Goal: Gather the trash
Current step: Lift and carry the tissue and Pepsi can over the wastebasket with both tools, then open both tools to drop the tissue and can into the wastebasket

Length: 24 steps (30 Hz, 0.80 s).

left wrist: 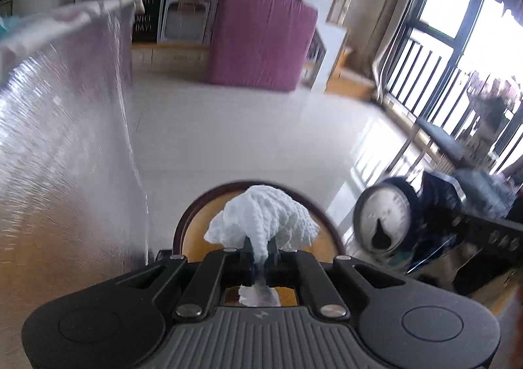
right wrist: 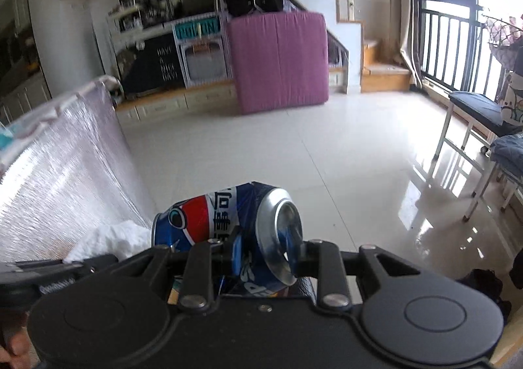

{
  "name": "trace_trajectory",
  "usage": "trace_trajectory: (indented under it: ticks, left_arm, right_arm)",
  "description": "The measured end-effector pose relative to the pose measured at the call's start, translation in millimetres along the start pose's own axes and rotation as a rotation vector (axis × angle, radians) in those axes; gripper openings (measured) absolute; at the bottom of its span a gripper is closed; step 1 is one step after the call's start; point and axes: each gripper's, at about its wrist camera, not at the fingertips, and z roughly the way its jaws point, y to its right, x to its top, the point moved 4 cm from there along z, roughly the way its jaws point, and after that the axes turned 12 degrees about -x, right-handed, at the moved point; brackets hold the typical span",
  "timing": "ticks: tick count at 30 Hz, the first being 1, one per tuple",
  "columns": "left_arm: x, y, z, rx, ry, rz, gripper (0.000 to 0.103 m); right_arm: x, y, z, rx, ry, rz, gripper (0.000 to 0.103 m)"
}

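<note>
Two claws, both loaded. Left gripper clenched tight on a crumpled white tissue, low centre of the left wrist view, above a round wooden stool. Right gripper clamped across a dented blue soda can, low centre of the right wrist view, can lying sideways, silver end toward frame right. Silvery foil-covered surface along the left edge; pink mattress upright at upper centre; pale tiled floor between.
</note>
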Motion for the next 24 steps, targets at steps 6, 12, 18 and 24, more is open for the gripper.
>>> trace_trajectory:
  ticks: [6,12,18,24]
  left_arm:
    - [-12.5,-13.5,49.9,-0.013,-0.066,0.016,0.005]
    - [-35.9,-26.1,93.7,0.014,-0.19,0.054,0.005]
    - [-43.0,-48.5,115.9,0.109,-0.262,0.144,0.005]
    - [-46.9,-58.1,129.4,0.083,-0.322,0.131,0.005]
  right_arm:
    - [0.5,-5.0,32.6,-0.008,-0.054,-0.008,0.027]
    - [-0.7,-23.1,61.4,0.006,-0.1,-0.064,0.027]
    - [-5.9,-40.1,86.7,0.027,-0.147,-0.157,0.027]
    - [-19.2,-60.9,109.7,0.05,-0.212,-0.309,0.027]
